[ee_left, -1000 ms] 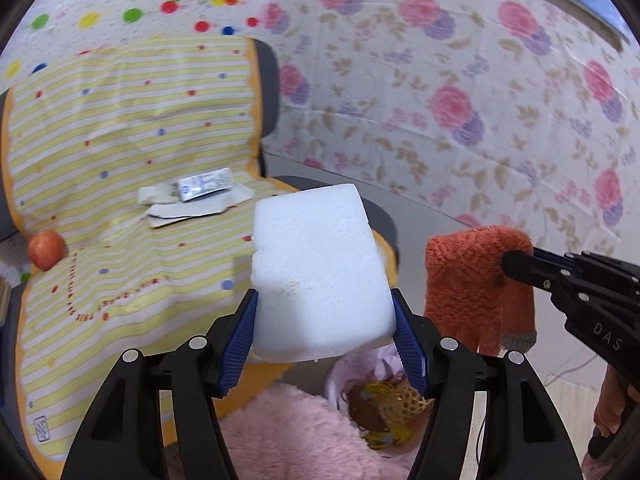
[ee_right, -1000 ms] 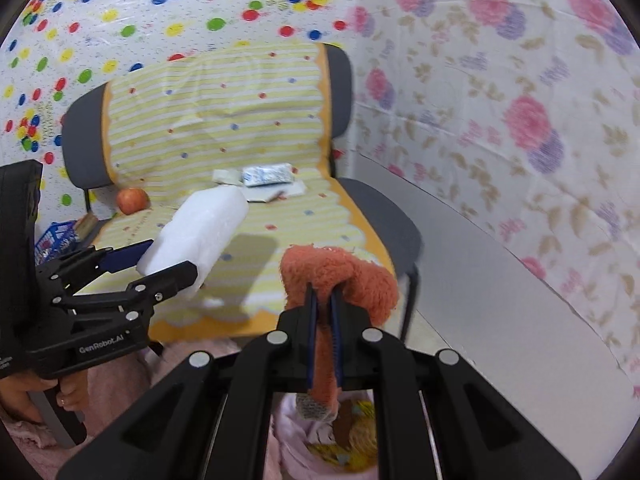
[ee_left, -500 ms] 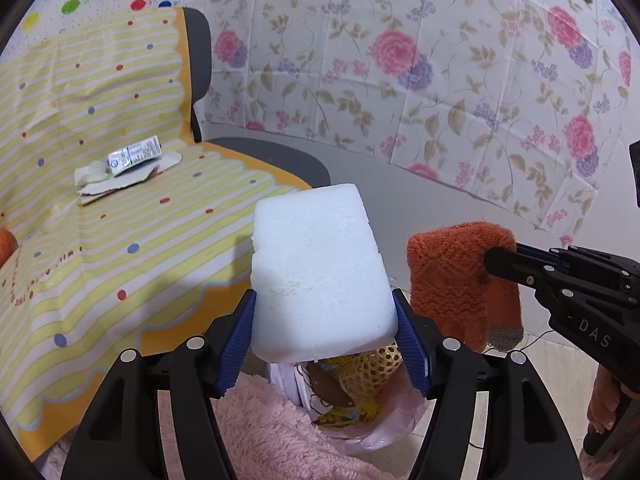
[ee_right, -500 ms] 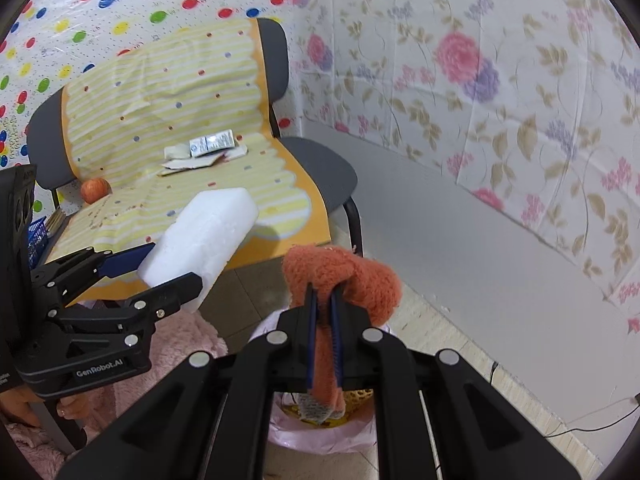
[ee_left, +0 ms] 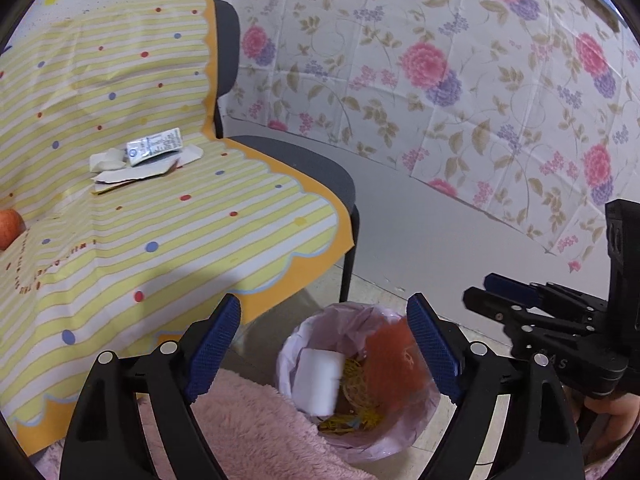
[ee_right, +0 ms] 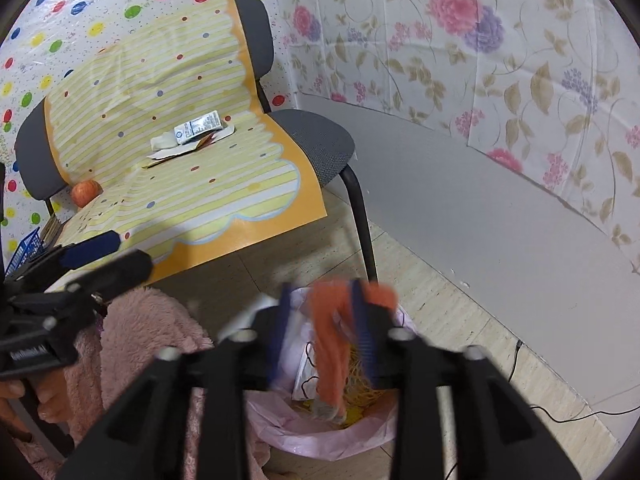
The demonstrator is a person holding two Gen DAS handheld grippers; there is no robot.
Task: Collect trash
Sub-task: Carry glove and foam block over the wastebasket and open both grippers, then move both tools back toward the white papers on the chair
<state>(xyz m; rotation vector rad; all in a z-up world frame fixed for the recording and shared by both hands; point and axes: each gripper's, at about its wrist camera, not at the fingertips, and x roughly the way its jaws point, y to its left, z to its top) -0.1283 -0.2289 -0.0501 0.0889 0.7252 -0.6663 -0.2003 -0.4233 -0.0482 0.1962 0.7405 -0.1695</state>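
A bin lined with a pink bag stands on the floor by the chair. The white foam block and the orange glove lie or fall inside it, over yellow netting. My left gripper is open and empty above the bin. My right gripper is blurred with its jaws apart; the orange glove drops between them into the bin. On the chair seat lie a small white carton and torn paper.
The chair has a yellow striped cover. An apple sits at its left. A pink fluffy cloth lies beside the bin. A blue basket is at far left. A black cable runs along the floor.
Both grippers opened over the bin. The foam block dropped from the left gripper into the bin and the orange glove left the right gripper's hold.
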